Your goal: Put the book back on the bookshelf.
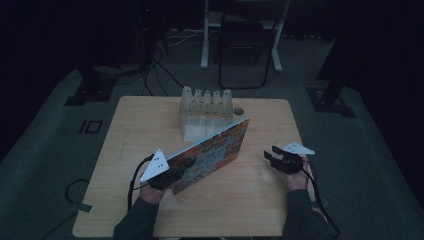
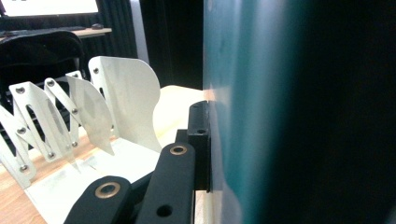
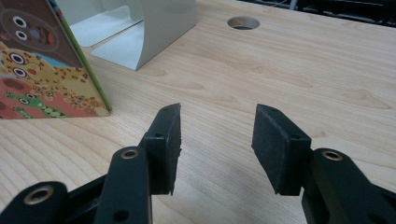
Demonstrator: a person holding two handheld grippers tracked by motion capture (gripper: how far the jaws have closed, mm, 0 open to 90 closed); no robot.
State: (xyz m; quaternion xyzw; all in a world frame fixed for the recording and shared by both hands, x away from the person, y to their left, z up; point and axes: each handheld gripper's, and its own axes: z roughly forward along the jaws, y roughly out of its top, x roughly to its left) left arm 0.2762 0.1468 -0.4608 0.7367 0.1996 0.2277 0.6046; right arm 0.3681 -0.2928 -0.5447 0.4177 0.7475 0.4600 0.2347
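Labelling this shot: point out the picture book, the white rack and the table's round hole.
picture book (image 1: 215, 150): high view, middle of its colourful cover.
white rack (image 1: 206, 102): high view, its upright dividers.
round hole (image 3: 243, 22): right gripper view, its opening.

My table (image 1: 250, 205) is light wood with a round hole (image 1: 238, 111) near its far edge. A white folding rack (image 1: 206, 112) stands at far centre. The picture book (image 1: 212, 150) rests its lower edge on the wood.
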